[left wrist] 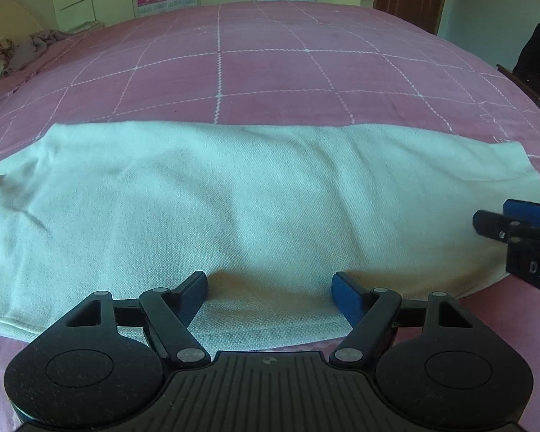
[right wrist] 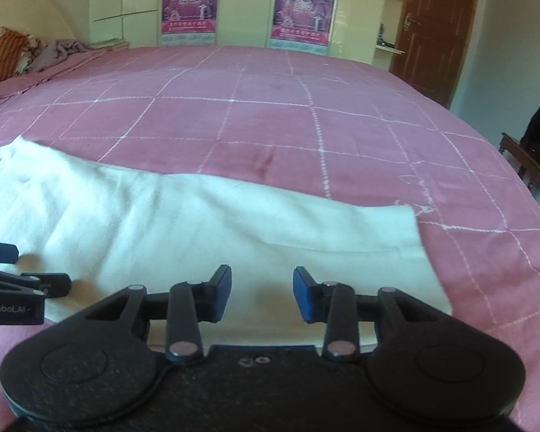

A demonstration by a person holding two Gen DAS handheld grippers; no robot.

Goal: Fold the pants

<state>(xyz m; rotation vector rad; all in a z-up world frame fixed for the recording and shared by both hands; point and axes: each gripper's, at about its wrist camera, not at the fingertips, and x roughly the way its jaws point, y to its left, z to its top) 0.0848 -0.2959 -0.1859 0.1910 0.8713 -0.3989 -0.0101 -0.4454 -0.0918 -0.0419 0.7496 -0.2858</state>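
Observation:
White pants (left wrist: pixel 234 208) lie flat across the pink checked bedspread (left wrist: pixel 270 72), folded lengthwise into one long band. My left gripper (left wrist: pixel 269 297) is open, its fingers spread just over the near edge of the pants. My right gripper (right wrist: pixel 262 293) is open too, over the near edge by the right end of the pants (right wrist: pixel 234 230). The right gripper also shows in the left wrist view (left wrist: pixel 500 223) at the far right. The left gripper shows in the right wrist view (right wrist: pixel 25 270) at the far left. Neither holds cloth.
The bedspread (right wrist: pixel 306 126) stretches far beyond the pants. Pillows and a crumpled blanket (right wrist: pixel 46 52) lie at the far left. Wardrobes with posters (right wrist: pixel 302 10) stand behind. A wooden door (right wrist: pixel 435 28) and a dark chair (right wrist: pixel 536 151) are on the right.

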